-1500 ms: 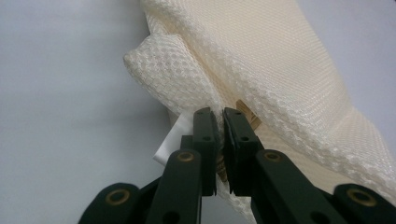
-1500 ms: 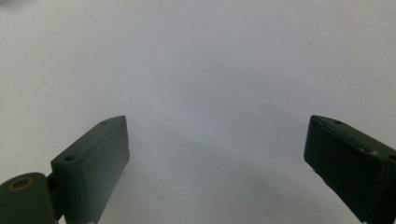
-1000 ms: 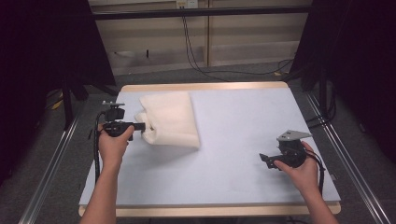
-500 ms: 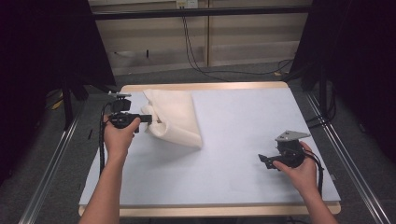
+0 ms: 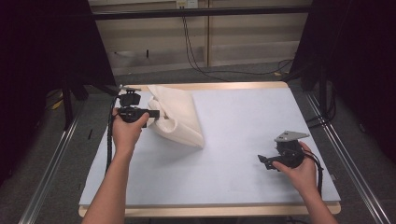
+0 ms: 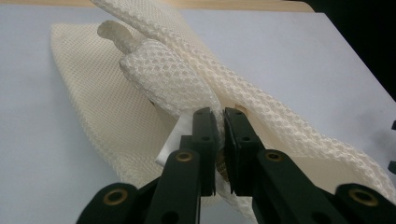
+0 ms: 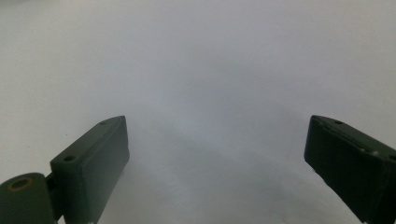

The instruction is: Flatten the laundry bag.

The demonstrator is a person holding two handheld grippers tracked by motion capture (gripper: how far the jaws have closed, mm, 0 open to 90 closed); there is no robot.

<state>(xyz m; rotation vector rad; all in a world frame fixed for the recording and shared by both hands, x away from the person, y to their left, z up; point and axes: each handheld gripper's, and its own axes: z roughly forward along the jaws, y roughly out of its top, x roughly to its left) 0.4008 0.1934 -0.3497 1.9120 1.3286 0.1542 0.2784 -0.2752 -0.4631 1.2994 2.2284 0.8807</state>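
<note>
My left gripper has its jaws clamped on a fold of a cream mesh bag, lifting that edge off the pale blue table mat near the far left corner while the rest lies on the mat. My right gripper rests well apart near the right edge, jaws wide apart over bare mat.

The bench has a pale blue-grey top surface with a light wooden edge exposed along its near and far sides. Metal rails run along the floor on the left and right of the bench. Black cables hang down the beige panelled wall at the far side. Dark curtains stand at the far left and far right.
</note>
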